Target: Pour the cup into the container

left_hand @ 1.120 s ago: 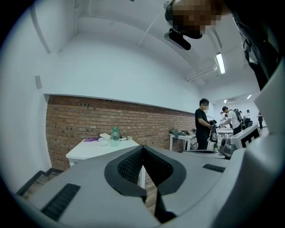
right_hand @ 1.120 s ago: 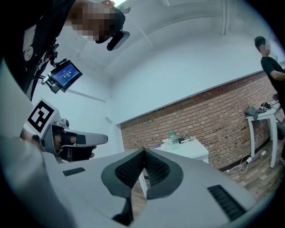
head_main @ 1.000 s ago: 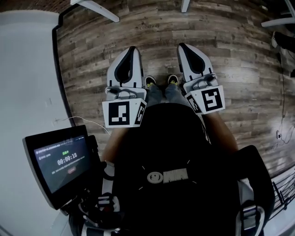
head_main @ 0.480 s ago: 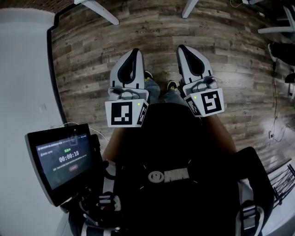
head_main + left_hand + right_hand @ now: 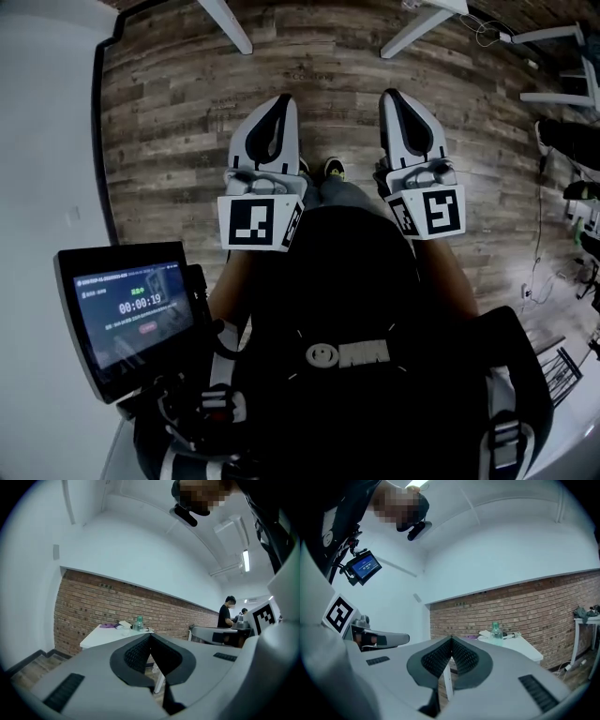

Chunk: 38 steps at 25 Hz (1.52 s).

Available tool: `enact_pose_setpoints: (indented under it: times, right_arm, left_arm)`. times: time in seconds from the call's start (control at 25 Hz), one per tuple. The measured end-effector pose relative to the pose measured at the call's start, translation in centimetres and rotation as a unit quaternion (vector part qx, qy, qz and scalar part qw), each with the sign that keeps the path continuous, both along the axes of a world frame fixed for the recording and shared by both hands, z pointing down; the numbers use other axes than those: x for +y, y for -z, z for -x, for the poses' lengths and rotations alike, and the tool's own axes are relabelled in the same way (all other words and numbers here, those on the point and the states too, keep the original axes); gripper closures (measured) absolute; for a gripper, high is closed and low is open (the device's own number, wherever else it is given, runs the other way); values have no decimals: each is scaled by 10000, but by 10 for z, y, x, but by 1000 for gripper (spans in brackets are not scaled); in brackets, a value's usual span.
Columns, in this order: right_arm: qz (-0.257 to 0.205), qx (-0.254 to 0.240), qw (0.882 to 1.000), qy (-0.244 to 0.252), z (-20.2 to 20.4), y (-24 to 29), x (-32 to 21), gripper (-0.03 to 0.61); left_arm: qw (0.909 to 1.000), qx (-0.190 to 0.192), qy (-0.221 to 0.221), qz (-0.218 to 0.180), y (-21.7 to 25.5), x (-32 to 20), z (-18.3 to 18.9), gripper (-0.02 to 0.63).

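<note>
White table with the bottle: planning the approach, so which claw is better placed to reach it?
Left, marginally: the bottle sits nearly in line with the left claw, off-centre from the right claw. Both shut, empty, distant.

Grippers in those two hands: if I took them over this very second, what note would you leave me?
Left gripper: shut, empty, held level over the wooden floor.
Right gripper: also shut and empty, alongside it.
Things: a white table by the brick wall carries a green bottle and small items too far off to identify. No cup or container can be made out.
Done: nothing poured.
Left: get to the table, find cup and container, grasp the cup, pour.
</note>
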State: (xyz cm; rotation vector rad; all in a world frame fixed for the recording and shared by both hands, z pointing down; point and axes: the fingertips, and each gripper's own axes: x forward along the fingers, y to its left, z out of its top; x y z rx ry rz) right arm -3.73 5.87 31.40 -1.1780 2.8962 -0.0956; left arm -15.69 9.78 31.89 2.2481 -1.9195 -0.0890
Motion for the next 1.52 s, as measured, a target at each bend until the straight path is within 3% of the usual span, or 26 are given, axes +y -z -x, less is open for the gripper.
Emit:
enact_pose_setpoints:
  times: [0.36,0.76,0.96,1.2,1.52]
  right_arm:
    - [69,-6,10000,-56,-6,-4,-39,578]
    - [76,-357,9992,-170,-60,-7,-125,578]
    - [133,-580,9979,-267,-76,-9,-147,578]
    - [16,-623,9975,-330,-62,-10,-162,578]
    - [29,-491,9977,-470,-1,-4,-206,578]
  left_arm:
    - [9999,-58,-119,39,-2,-53,-5,615]
    - [9988,-358,-84,323,8,-134,-47,615]
    - [9975,-569,-209,354,10,-152,-64,615]
    - [9974,-617,-280,237,15,-167,-54,615]
    - [9982,-364,-460,99,18,-214,0,615]
